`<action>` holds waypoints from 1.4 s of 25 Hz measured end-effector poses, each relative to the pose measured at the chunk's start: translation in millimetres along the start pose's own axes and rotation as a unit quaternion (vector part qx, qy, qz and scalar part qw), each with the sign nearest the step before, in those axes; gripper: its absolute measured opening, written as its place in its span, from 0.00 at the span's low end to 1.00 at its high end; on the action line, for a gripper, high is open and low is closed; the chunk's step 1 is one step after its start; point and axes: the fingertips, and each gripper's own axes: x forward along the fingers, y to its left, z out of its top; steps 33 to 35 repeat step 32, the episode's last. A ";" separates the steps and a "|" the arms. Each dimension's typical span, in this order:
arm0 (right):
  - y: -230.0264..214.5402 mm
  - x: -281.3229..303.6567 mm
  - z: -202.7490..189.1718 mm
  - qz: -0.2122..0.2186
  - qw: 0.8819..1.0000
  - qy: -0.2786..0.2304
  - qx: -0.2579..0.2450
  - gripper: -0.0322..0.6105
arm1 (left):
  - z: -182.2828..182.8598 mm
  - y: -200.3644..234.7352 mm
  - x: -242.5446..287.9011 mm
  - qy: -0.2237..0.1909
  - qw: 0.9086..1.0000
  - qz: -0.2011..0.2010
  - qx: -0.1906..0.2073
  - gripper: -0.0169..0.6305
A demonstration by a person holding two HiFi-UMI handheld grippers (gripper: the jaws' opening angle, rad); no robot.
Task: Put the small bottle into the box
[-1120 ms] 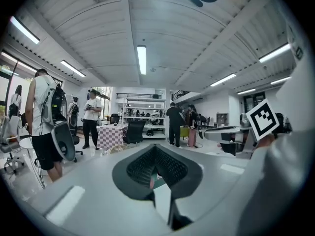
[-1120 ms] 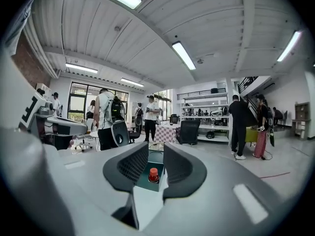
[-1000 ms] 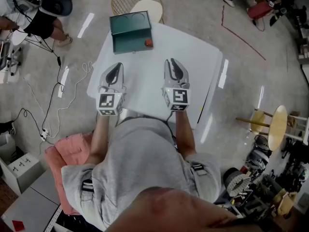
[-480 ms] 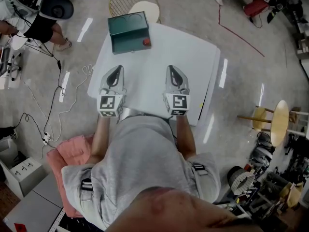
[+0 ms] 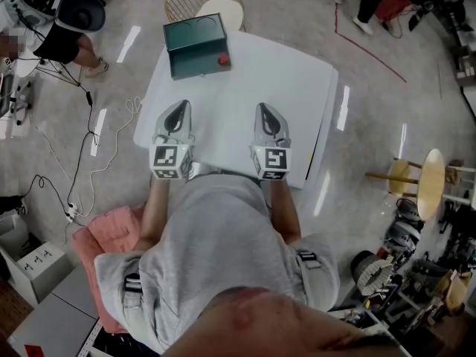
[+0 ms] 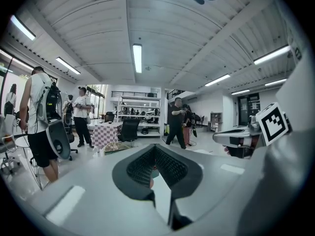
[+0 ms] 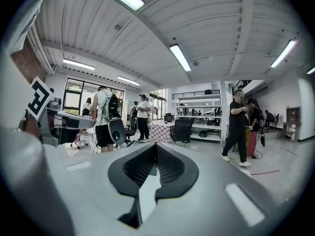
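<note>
**Item 1. Small bottle** (image 5: pixel 223 60). A small red thing, too small in the head view to make out its shape, and taken here to be the bottle. It stands on the far part of the table, just beside the right end of the box's near wall. It is outside the box and nothing holds it.

**Item 2. Box** (image 5: pixel 195 44). Dark green, at the table's far left corner, with its long side facing the person. I cannot tell whether its top is open. With the bottle so close, the transfer would likely be short.

**Item 3. Table** (image 5: pixel 290 88). White with rounded corners. It is bare between the box and the near edge.

**Item 4. Left gripper** (image 5: pixel 178 111). It lies at the near edge and points away from the person, well apart from the bottle. In its own view (image 6: pixel 155 154) the jaws meet at the tips with nothing between them. It appears to be parked, not working.

**Item 5. Right gripper** (image 5: pixel 266 114). It lies parallel to the left one at the same edge. Its jaws (image 7: pixel 156 154) are pressed together and empty. It is somewhat nearer the bottle's side, so it is the likelier one to reach.

**Status.** The task has not begun. Whichever gripper reaches would have to spread its jaws first.
</note>
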 end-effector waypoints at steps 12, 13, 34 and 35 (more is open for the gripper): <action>-2.3 -1.5 0.4 -0.001 1.000 -0.004 0.005 0.05 | 4.3 -1.7 1.2 -0.005 1.000 -0.003 0.004 0.04; -2.8 -1.1 0.6 -0.002 1.000 -0.004 0.005 0.05 | 4.9 -2.0 1.8 -0.005 1.000 -0.004 0.005 0.04; -5.4 0.8 -2.9 -0.004 1.000 -0.003 0.009 0.05 | -0.7 -0.7 5.0 0.002 1.000 -0.003 0.005 0.04; -5.4 0.8 -2.9 -0.004 1.000 -0.003 0.009 0.05 | -0.7 -0.7 5.0 0.002 1.000 -0.003 0.005 0.04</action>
